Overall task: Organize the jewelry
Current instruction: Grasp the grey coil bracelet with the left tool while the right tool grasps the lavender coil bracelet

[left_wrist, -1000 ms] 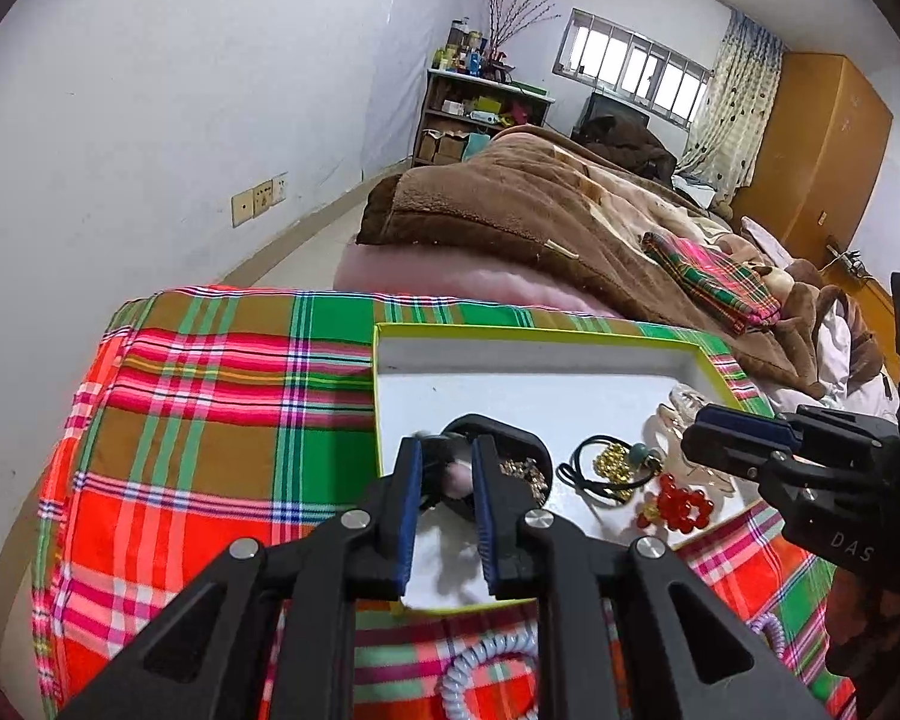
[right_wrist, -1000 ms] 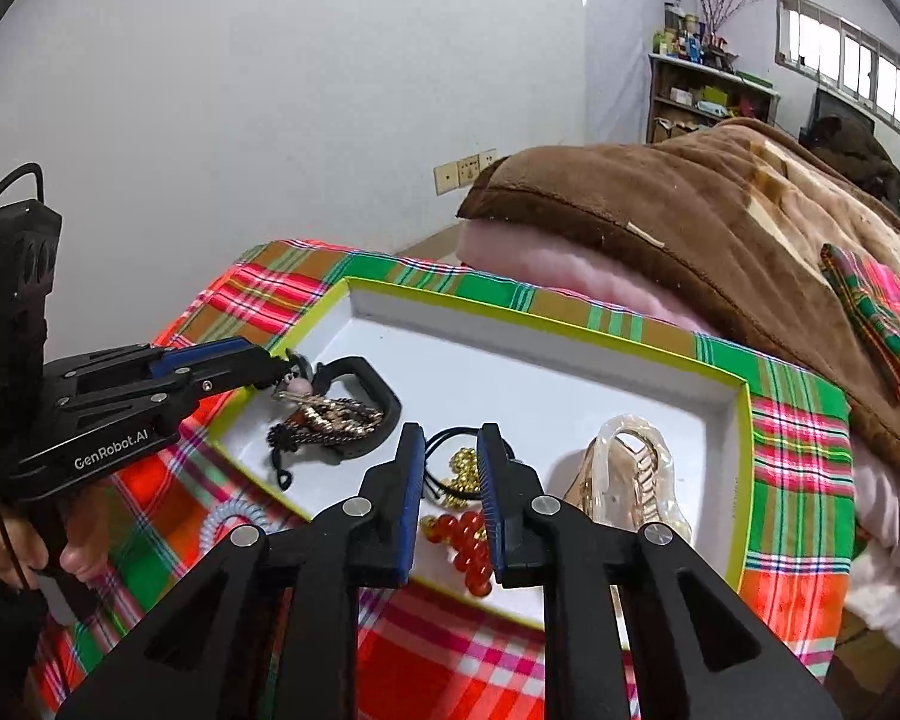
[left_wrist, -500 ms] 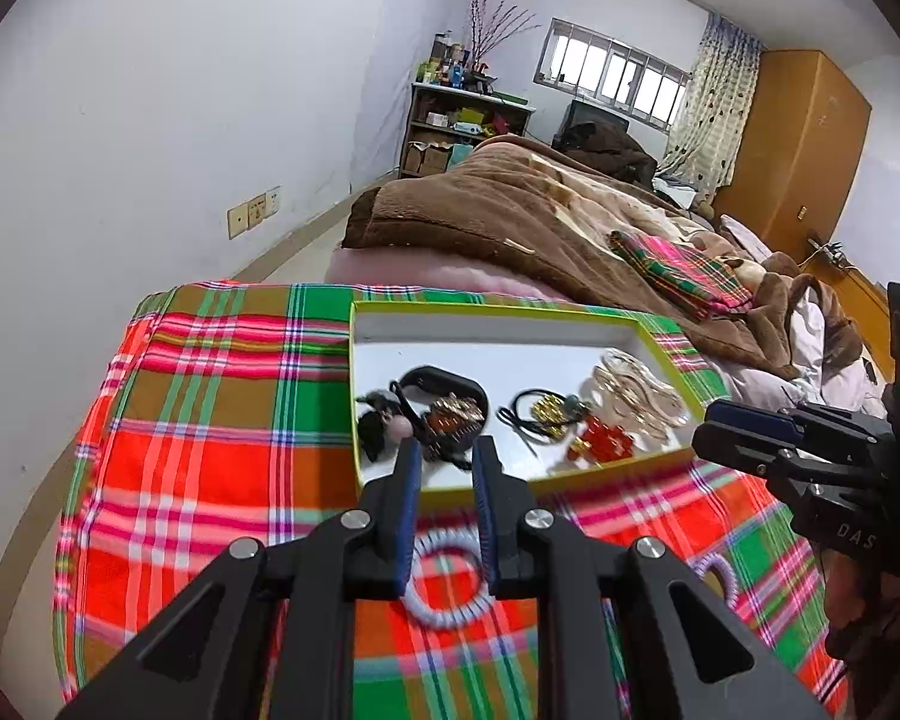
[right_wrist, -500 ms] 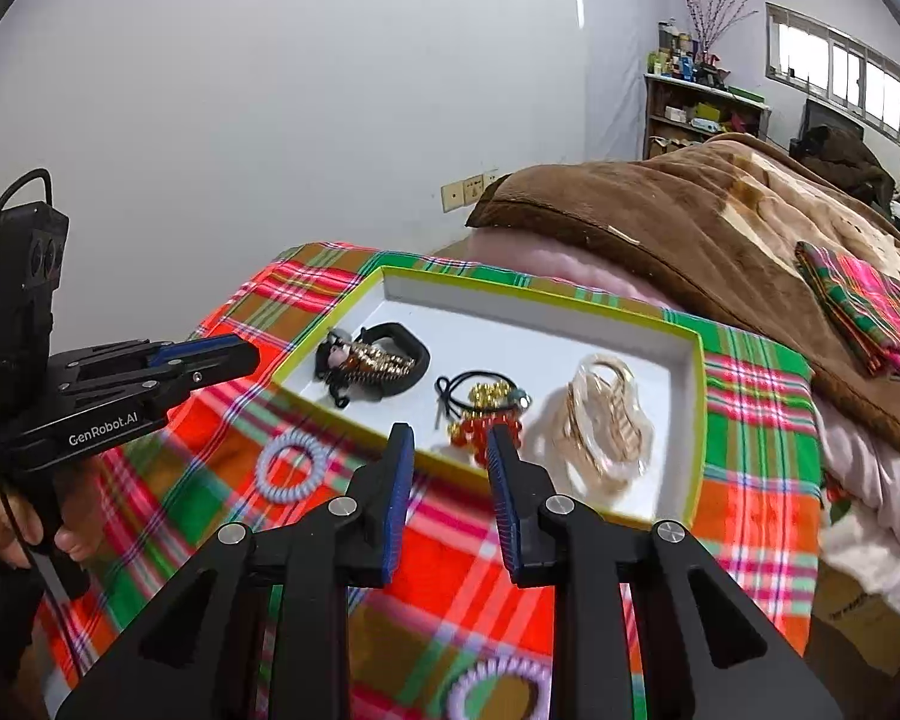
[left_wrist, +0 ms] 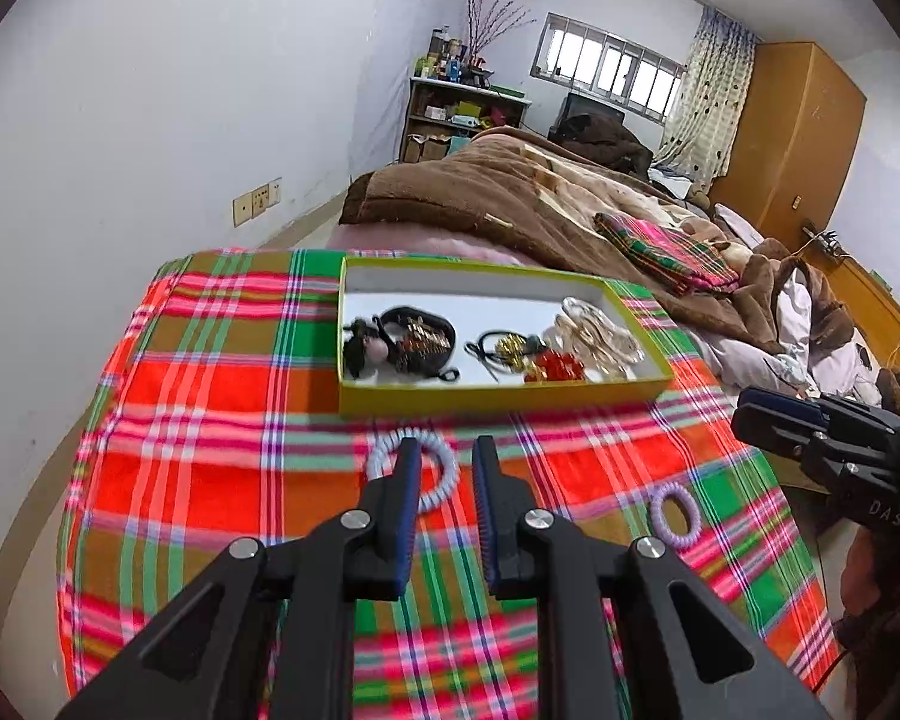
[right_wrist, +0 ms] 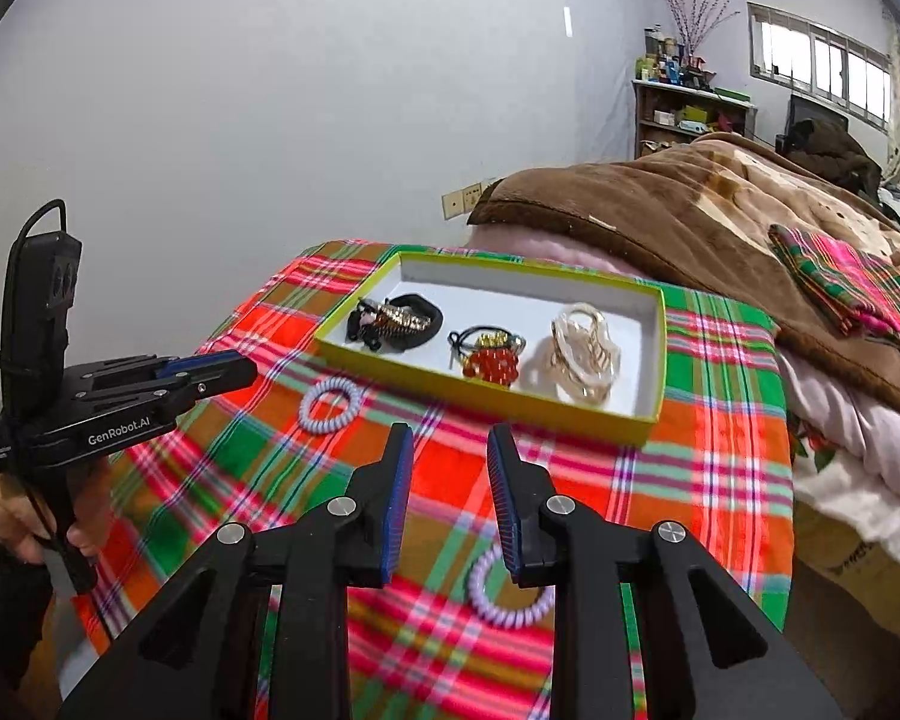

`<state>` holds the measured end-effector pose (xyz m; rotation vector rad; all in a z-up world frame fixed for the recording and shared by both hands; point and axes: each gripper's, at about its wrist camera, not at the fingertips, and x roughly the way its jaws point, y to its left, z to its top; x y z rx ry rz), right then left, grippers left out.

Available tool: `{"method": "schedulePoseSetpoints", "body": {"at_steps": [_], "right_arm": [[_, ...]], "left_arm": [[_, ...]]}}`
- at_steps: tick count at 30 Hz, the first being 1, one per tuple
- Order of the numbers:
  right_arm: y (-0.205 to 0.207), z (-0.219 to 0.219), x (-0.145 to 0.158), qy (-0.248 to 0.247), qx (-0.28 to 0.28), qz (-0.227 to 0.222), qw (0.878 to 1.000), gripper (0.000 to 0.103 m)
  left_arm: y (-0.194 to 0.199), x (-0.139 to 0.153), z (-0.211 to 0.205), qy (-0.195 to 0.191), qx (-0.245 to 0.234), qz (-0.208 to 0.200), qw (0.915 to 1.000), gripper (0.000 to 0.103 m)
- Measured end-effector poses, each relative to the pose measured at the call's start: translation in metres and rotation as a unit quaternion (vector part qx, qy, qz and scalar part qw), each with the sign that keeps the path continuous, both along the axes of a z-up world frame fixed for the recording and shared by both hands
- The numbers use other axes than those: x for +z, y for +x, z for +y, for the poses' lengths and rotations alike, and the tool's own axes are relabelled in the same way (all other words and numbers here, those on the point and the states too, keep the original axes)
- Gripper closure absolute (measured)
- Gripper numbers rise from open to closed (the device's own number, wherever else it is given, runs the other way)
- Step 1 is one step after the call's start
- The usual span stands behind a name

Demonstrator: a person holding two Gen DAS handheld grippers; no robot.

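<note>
The plaid-covered bench (left_wrist: 222, 420) carries a yellow-rimmed tray (right_wrist: 647, 420) at its far edge, toward the bed. Inside the tray lie, from the wall side across, a black hair tie with a beaded clip (left_wrist: 411, 341), a black-and-gold tie with red beads (right_wrist: 492, 360) and a pale gold claw clip (right_wrist: 585, 354); this part of the task looks done. Two lilac coil ties are left on the cloth: one (left_wrist: 411, 471) just before the tray's near edge, one (right_wrist: 510, 594) nearer you toward the bench's right side. Your left gripper (left_wrist: 444, 486) and right gripper (right_wrist: 450, 480) each hold nothing, jaws narrowly parted. Compared with a second ago, both have drawn back from over the tray, the pink-beaded tie now lies released inside it, and the right jaws stand slightly wider.
</note>
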<state>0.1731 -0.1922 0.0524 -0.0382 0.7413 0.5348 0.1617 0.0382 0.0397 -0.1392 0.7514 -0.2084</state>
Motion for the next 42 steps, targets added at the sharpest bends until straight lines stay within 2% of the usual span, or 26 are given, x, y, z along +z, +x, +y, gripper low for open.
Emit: {"method": "schedulePoseSetpoints", "body": {"at_steps": [5, 12, 21, 26, 28, 31, 42], "right_arm": [[-0.015, -0.012, -0.007, 0.007, -0.004, 0.009, 1.000, 0.066], [-0.020, -0.026, -0.016, 0.007, -0.016, 0.019, 1.000, 0.066], [-0.016, -0.037, -0.032, 0.003, -0.026, 0.036, 0.999, 0.066], [-0.010, -0.041, -0.044, -0.003, -0.031, 0.050, 0.998, 0.066], [-0.006, -0.041, -0.049, -0.007, -0.032, 0.056, 0.998, 0.066], [-0.001, -0.040, -0.058, -0.015, -0.032, 0.067, 0.997, 0.066], [0.017, -0.031, -0.084, -0.044, -0.026, 0.091, 0.995, 0.066]], "left_arm": [[-0.017, -0.006, -0.003, -0.003, 0.001, 0.006, 1.0000, 0.085], [-0.030, -0.016, -0.003, -0.008, 0.007, 0.014, 0.9998, 0.085], [-0.027, -0.025, 0.000, -0.013, 0.009, 0.023, 0.9996, 0.085], [-0.021, -0.030, 0.004, -0.014, 0.014, 0.029, 0.9994, 0.085], [-0.016, -0.034, 0.007, -0.013, 0.019, 0.033, 0.9992, 0.077], [-0.008, -0.038, 0.010, -0.017, 0.022, 0.040, 0.9988, 0.072], [0.034, -0.062, 0.013, 0.003, 0.036, 0.070, 0.9969, 0.071]]}}
